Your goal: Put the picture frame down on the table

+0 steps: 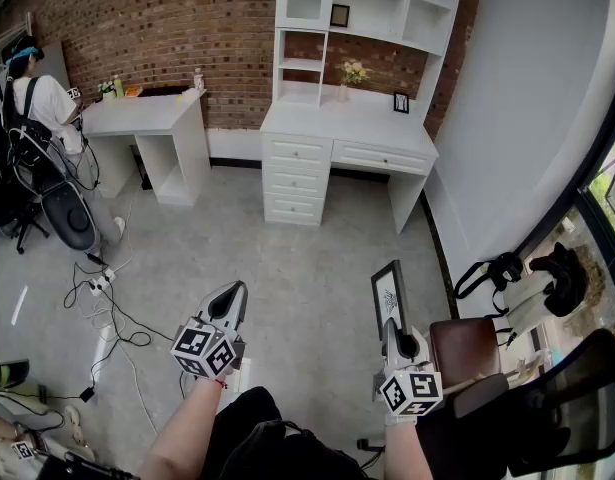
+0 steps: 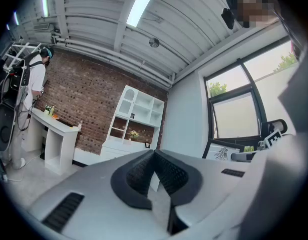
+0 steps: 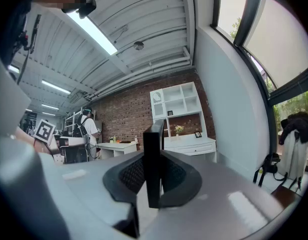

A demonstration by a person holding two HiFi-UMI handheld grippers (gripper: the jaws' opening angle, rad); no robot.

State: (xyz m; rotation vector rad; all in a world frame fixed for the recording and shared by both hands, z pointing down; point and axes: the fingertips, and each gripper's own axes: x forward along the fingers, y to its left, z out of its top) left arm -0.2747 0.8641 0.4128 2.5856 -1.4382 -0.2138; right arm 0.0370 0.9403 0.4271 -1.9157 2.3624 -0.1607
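Note:
A black picture frame (image 1: 389,290) with a white print stands upright in my right gripper (image 1: 390,330), low in the head view and over the grey floor. In the right gripper view its dark edge (image 3: 154,149) runs straight up between the pads, with my right gripper (image 3: 154,160) shut on it. My left gripper (image 1: 231,298) hangs to the left of it, apart from the frame. The pads of my left gripper (image 2: 155,156) meet at the tips with nothing between them. The frame (image 2: 224,153) also shows at the right of the left gripper view.
A white desk with drawers (image 1: 362,126) stands far ahead under a shelf unit, bearing a flower vase (image 1: 353,74) and a small frame (image 1: 401,102). A second white desk (image 1: 147,116) and a person (image 1: 37,98) are at the left. Cables (image 1: 107,288) lie on the floor; a brown chair (image 1: 465,348) is close right.

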